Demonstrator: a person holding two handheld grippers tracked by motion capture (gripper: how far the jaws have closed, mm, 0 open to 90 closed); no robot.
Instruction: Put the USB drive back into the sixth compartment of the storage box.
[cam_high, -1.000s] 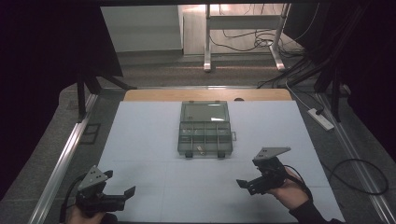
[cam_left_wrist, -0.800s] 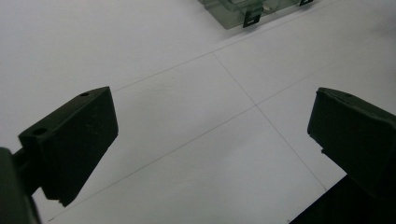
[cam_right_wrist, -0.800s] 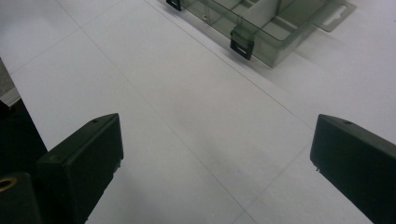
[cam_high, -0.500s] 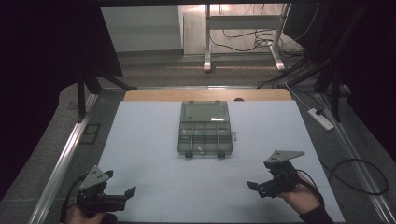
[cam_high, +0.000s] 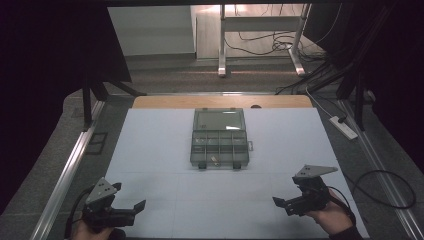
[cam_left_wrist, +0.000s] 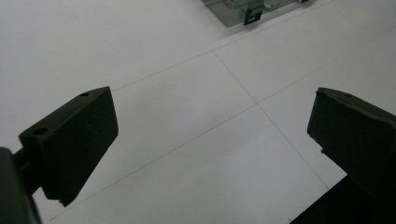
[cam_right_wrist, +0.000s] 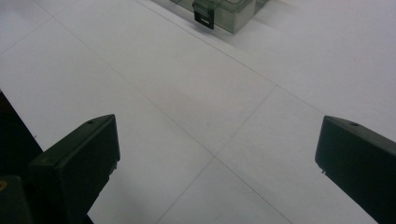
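1. Clear plastic compartment box (cam_high: 220, 138) lying flat near the middle of the white tabletop (cam_high: 150, 150), a little toward the far edge; lid shut, two dark latches (cam_high: 201, 165) on the side facing the near edge.
2. Long axis of the box running from far edge to near edge: one large compartment at the far end, rows of small compartments at the near end, some small parts inside, too small to name.
3. Probably placed so on purpose: latches turned to the person, reachable from both sides.
4. Left gripper (cam_high: 140, 205) low at the near left corner of the tabletop, jaws wide apart, nothing between them, pointed inward toward the middle.
5. Right gripper (cam_high: 278, 202) near the near right corner, held in a hand (cam_high: 334, 219), jaws also wide apart and empty, pointed inward to the left.
6. Both well apart from the box; in the left gripper view a latch corner (cam_left_wrist: 252, 17) just at the top edge, likewise in the right gripper view (cam_right_wrist: 203, 14).
7. Likely a ready posture: both tools spread and aimed at the latch side, before the approach to open the box.
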